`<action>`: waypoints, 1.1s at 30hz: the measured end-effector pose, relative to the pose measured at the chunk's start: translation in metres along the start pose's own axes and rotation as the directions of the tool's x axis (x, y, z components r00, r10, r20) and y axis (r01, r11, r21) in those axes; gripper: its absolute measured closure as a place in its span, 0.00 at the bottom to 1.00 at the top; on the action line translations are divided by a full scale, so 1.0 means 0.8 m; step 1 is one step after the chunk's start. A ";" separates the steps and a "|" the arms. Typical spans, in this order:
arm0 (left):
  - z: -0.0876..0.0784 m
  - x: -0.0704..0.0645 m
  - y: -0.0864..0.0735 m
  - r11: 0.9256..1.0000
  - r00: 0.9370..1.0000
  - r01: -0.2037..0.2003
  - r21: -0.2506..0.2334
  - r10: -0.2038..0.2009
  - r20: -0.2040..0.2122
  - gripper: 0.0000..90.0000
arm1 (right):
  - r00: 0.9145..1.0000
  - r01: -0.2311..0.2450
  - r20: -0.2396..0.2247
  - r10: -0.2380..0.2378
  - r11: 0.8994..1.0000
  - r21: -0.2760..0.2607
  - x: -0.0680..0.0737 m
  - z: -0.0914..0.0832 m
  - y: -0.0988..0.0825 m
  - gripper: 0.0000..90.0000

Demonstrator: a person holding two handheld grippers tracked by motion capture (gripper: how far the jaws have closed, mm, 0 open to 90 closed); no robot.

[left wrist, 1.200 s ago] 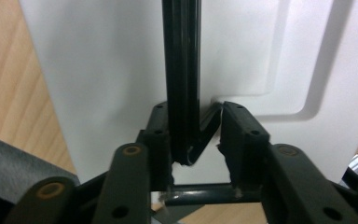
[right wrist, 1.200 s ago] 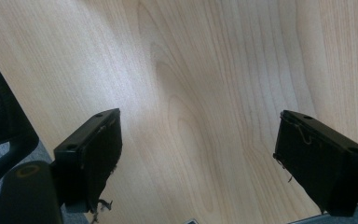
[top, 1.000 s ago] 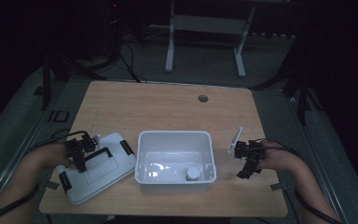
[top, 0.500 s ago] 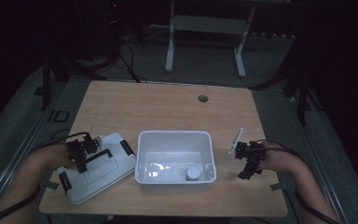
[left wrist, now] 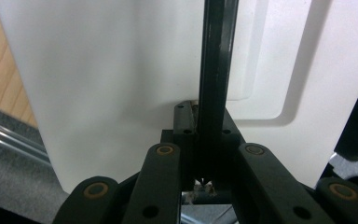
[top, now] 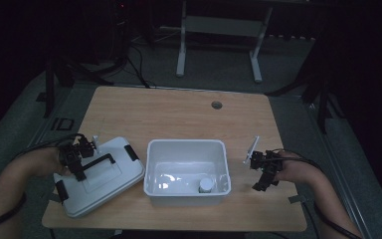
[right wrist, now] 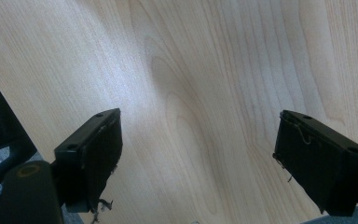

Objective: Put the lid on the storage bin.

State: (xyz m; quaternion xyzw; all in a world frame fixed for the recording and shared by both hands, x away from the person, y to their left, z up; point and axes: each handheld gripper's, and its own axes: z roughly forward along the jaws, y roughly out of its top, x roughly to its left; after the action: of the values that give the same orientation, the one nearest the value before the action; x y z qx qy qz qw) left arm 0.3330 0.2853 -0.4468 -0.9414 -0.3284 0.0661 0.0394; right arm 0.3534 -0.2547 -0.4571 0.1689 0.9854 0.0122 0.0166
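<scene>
Though the room seems dark, the wooden table (top: 179, 114) is lit; grey floor (top: 219, 74) beyond.

White lid (top: 99, 177) with black handle (left wrist: 213, 84) and clips, left of the bin (top: 186, 149). Far edge seems slightly raised.

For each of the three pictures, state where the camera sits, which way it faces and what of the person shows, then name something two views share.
High view: fixed above the person's side, facing forward and down on the table; forearms, left hand-held gripper and right hand-held gripper show.
Left gripper view: rides the left hand-held gripper, facing the white lid; its jaws clamp the black handle.
Right gripper view: rides the right hand-held gripper, facing bare tabletop; open jaws show.
Shared: lid and handle, in the high and left gripper views.
</scene>
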 end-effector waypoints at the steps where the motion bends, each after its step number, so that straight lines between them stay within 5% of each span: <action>1: -0.008 -0.001 -0.005 1.000 1.000 0.003 0.006 -0.003 0.001 0.93 | 1.000 -0.003 -0.002 0.003 1.000 -0.002 -0.001 0.001 -0.001 0.16; 9: -0.048 -0.006 -0.013 1.000 0.999 0.001 -0.010 -0.002 -0.034 0.93 | 1.000 -0.012 -0.007 0.012 1.000 -0.005 0.001 0.005 -0.007 0.16; 18: -0.101 -0.018 0.003 0.999 0.997 -0.040 -0.031 0.038 -0.066 0.93 | 0.999 -0.034 0.000 0.034 0.999 -0.012 0.003 0.004 -0.020 0.16; 26: -0.134 -0.038 0.025 0.994 0.991 -0.103 -0.048 0.098 -0.093 0.93 | 0.999 -0.045 0.003 0.045 0.999 -0.026 0.003 0.000 -0.021 0.16; 33: -0.146 -0.067 0.063 0.981 0.978 -0.192 -0.037 0.188 -0.093 0.93 | 0.999 -0.041 0.005 0.042 0.999 -0.026 0.001 -0.003 -0.019 0.16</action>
State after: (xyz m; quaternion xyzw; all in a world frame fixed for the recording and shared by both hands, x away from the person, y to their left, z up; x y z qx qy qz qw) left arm 0.3401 0.2089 -0.3316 -0.9712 -0.2362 0.0197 0.0257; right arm 0.3476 -0.2689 -0.4554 0.1891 0.9814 0.0250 0.0213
